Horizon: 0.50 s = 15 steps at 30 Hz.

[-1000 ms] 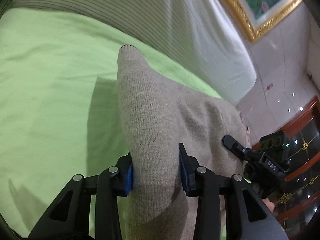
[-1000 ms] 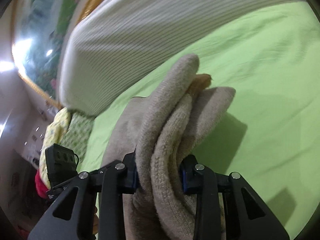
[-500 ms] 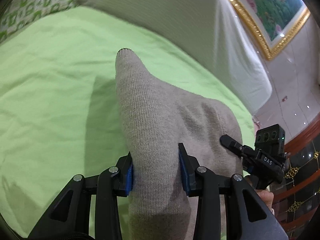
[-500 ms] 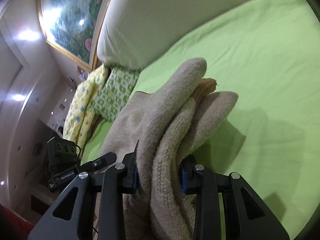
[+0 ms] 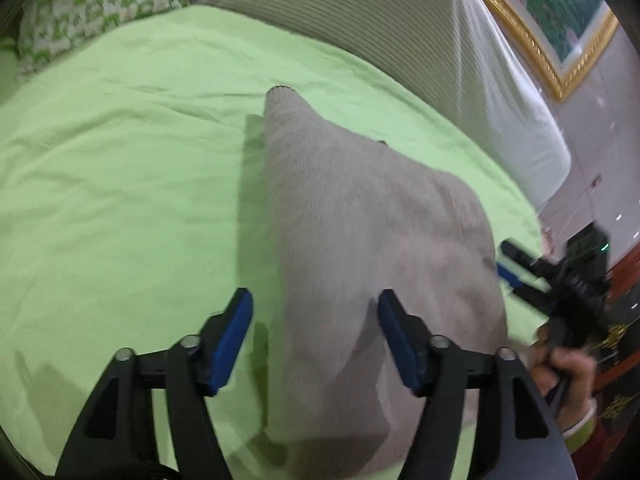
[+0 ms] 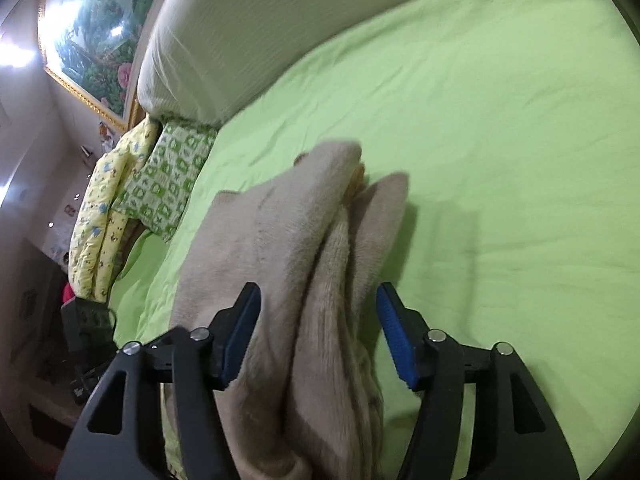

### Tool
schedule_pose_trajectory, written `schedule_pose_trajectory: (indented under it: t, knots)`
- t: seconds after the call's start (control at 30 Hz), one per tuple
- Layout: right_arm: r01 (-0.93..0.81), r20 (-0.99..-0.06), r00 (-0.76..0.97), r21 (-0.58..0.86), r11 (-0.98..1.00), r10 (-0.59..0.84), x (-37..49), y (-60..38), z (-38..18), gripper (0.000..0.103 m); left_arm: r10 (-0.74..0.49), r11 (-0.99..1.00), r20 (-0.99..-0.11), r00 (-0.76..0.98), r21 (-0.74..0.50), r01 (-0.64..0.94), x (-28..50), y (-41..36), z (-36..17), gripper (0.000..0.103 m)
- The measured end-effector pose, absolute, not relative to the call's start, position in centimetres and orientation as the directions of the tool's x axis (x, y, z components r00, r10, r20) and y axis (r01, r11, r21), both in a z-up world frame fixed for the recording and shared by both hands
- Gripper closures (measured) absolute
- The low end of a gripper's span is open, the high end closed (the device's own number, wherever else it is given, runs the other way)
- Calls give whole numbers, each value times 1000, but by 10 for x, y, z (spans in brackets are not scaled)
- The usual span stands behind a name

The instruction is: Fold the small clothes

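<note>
A beige knitted garment (image 5: 360, 240) lies folded on the green bedsheet (image 5: 120, 200). My left gripper (image 5: 316, 316) is open, its blue pads apart on either side of the garment's near edge. In the right wrist view the same garment (image 6: 304, 248) shows as stacked folds with an orange-brown lining at the far tip. My right gripper (image 6: 318, 312) is open too, its pads clear of the folds. The right gripper also shows in the left wrist view (image 5: 560, 280), held by a hand at the garment's right side.
A white striped bolster (image 5: 400, 40) runs along the bed's far side. A green patterned pillow (image 6: 168, 184) and a yellow one (image 6: 100, 216) lie at the bed's end. A gold-framed painting (image 5: 560, 20) hangs behind. Dark wooden furniture (image 5: 616, 340) stands at the right.
Both grippers were shut on the garment and have opened, letting it go. The garment now rests lower on the sheet.
</note>
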State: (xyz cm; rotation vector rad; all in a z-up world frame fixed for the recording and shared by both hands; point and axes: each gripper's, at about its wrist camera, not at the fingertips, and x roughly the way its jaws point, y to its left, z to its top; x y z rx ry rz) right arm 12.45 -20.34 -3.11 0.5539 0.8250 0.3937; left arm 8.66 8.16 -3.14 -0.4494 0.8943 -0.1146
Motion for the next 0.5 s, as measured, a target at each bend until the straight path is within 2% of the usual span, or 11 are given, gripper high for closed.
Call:
schedule_pose_trajectory:
  t: [0.1, 0.2, 0.27, 0.4, 0.5]
  knots:
    - [-131, -564, 661, 562, 817, 494, 99, -205, -12, 39, -229, 941, -739, 633, -335, -51, 55, 65, -21, 36]
    - [-194, -542, 646, 564, 803, 537, 79, -195, -3, 39, -210, 963, -751, 626, -269, 0, 28, 53, -19, 29]
    - [-218, -567, 612, 549, 807, 551, 73, -182, -6, 40, -200, 972, -763, 615, -233, 27, 17, 44, -24, 29]
    - [-227, -631, 573, 491, 841, 523, 76, -159, -18, 51, -132, 991, -787, 603, -124, 55, 11, 26, -41, 29]
    - [-209, -662, 554, 478, 853, 506, 82, -150, -28, 51, -100, 995, -784, 613, -75, 68, 14, 19, -46, 29]
